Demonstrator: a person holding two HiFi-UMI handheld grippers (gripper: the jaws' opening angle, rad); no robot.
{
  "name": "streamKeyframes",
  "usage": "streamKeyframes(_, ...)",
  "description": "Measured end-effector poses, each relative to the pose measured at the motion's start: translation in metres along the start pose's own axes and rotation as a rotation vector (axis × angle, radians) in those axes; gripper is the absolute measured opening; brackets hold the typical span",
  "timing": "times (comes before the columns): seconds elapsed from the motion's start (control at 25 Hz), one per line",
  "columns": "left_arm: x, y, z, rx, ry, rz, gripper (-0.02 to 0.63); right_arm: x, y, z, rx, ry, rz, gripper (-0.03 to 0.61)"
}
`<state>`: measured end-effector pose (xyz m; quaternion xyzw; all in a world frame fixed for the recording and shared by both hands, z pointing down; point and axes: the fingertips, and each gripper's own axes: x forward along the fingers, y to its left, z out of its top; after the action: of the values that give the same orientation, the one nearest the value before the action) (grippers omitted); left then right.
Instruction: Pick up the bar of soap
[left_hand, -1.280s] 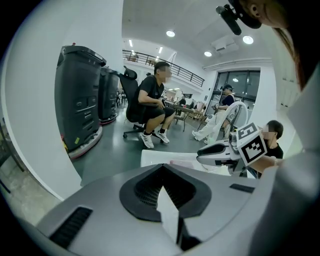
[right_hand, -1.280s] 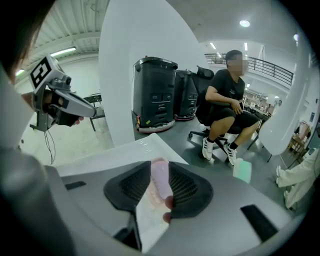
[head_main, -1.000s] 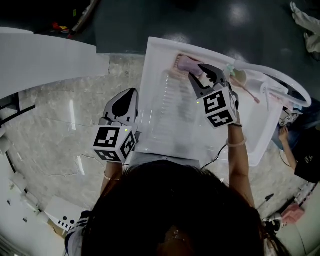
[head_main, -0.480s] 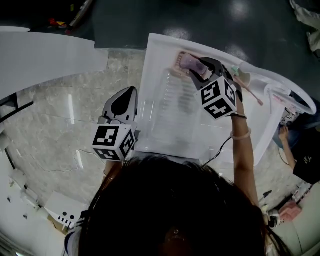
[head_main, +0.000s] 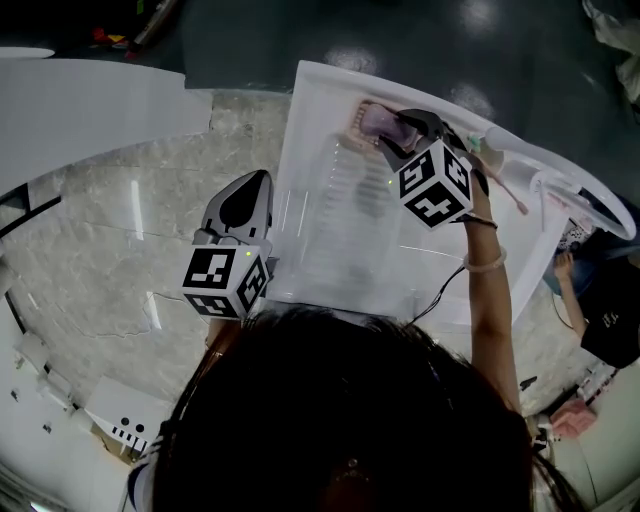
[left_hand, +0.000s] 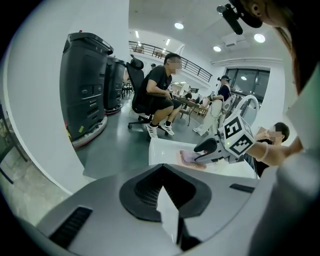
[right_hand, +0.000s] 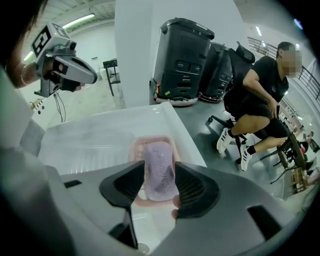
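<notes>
A lilac bar of soap (right_hand: 159, 167) lies in a pink soap dish (right_hand: 137, 146) at the far corner of a white sink unit (right_hand: 90, 140). My right gripper (right_hand: 160, 175) points steeply down over it. Its jaws have just been opening and stand open, one pad on each side of the bar. From above, the soap (head_main: 376, 122) shows just beyond the right gripper (head_main: 393, 134). My left gripper (head_main: 256, 188) hangs shut and empty at the sink unit's (head_main: 330, 230) left edge. The left gripper view shows the right gripper (left_hand: 204, 149) at the soap (left_hand: 188, 157).
A marbled counter (head_main: 100, 260) spreads to the left. A pink-handled brush (head_main: 500, 185) and a curved white tap (head_main: 590, 195) sit at the sink's right. A seated person (right_hand: 260, 95) and black machines (right_hand: 185, 55) stand beyond on the grey floor.
My right gripper has moved toward the far corner and down over the soap dish, rolling as it went, and its jaws have widened around the bar. The left gripper has barely shifted.
</notes>
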<state>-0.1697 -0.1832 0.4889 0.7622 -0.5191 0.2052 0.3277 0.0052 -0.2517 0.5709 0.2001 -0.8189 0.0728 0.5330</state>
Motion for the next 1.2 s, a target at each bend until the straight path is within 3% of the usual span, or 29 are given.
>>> streamKeyframes(0.52,0.001,0.006,-0.006,-0.012,0.008,0.002,0.006,0.019,0.004,-0.004,-0.066,0.133,0.073,0.172)
streamKeyframes(0.92,0.002,0.007,-0.01,-0.017,0.015,-0.014,0.006,0.026,0.008,-0.007,-0.047,0.215,0.113,0.181)
streamKeyframes(1.2,0.004,0.004,-0.011,-0.016,0.025,-0.035,0.006,0.025,0.005,-0.004,0.0,0.168,0.096,0.189)
